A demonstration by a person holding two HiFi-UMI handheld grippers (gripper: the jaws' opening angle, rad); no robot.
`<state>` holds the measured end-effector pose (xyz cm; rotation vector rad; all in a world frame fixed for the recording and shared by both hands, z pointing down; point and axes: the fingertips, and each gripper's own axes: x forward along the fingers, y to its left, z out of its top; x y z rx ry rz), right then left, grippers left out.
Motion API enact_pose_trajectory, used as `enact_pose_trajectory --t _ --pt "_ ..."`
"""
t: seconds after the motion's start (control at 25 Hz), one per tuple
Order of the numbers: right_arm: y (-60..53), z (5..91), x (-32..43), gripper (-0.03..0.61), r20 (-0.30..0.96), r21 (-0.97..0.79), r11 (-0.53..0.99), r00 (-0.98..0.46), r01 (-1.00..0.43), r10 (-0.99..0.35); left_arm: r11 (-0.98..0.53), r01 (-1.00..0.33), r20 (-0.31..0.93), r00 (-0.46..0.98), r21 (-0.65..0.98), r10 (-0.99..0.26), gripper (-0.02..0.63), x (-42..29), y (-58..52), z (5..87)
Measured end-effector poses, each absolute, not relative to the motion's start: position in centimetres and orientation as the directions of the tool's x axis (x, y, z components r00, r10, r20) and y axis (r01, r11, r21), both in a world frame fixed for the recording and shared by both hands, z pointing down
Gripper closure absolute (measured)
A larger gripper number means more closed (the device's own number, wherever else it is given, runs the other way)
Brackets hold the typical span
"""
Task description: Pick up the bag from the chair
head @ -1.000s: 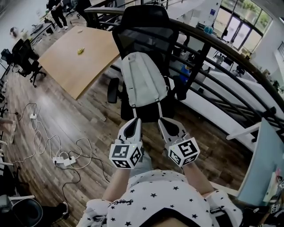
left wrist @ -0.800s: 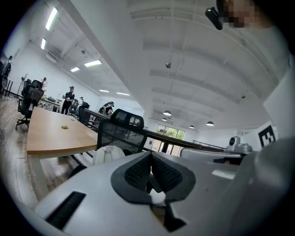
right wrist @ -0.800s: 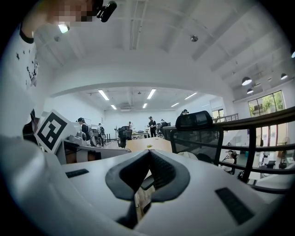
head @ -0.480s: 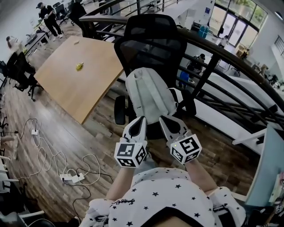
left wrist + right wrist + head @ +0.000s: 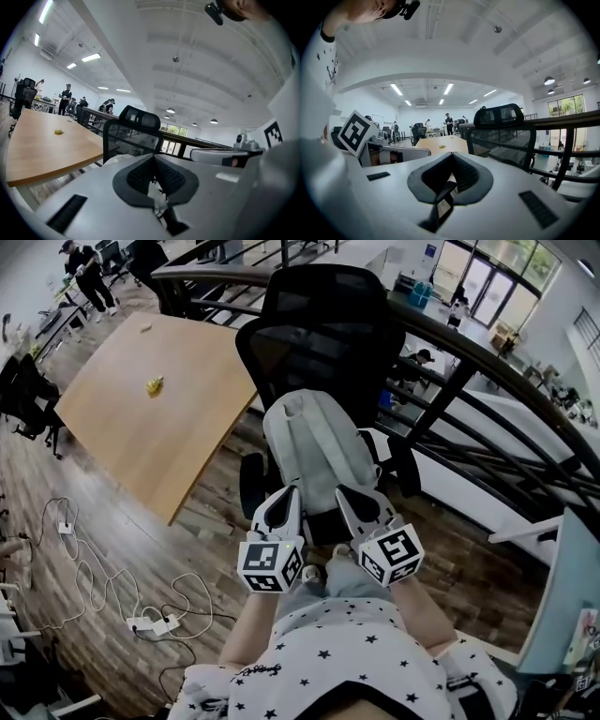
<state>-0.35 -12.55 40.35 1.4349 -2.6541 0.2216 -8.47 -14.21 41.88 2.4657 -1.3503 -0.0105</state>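
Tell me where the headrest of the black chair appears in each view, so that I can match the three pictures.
Head view: the headrest is at top centre, above the grey bag.
Left gripper view: the headrest is just left of centre.
Right gripper view: the headrest is right of centre.
Shared landmark: the wooden table, with a small yellow thing on it.
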Motion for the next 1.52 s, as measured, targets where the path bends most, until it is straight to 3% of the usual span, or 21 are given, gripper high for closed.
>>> enact_pose_trajectory --t 0.36,1.12,1.28,1.36,1.52 --pt "-21.9 42.0 0.7 0.583 0.170 -0.045 0.551 -0.550 -0.833 -0.817 -0.461 -0.833 0.178 0.526 0.305 -0.832 0.601 -7.9 -22.0 44.7" --pt "-39.0 54.6 -0.3 0.583 0.386 -0.004 0.719 -0.665 -0.695 -0.640 -0.363 -0.896 0.393 0.439 0.256 -0.808 0.599 -6.8 -37.7 57.5" --pt "-41.0 57.2 -1.0 0.559 0.433 0.021 0.756 -0.676 -0.654 -0.596 -0.369 -0.900 0.440 0.436 0.233 -0.785 0.490 -6.8 -39.4 60.2" --pt "-41.9 58.5 -1.3 0.504 0.455 0.056 0.772 -0.672 -0.633 -0.584 -0.371 -0.905 0.460 0.425 0.209 -0.779 0.463 -6.8 -40.3 61.3" --pt "-43.3 60.3 -1.5 0.500 0.492 0.118 0.792 -0.658 -0.598 -0.570 -0.362 -0.916 0.493 0.400 0.175 -0.773 0.440 -7.2 -41.5 63.7"
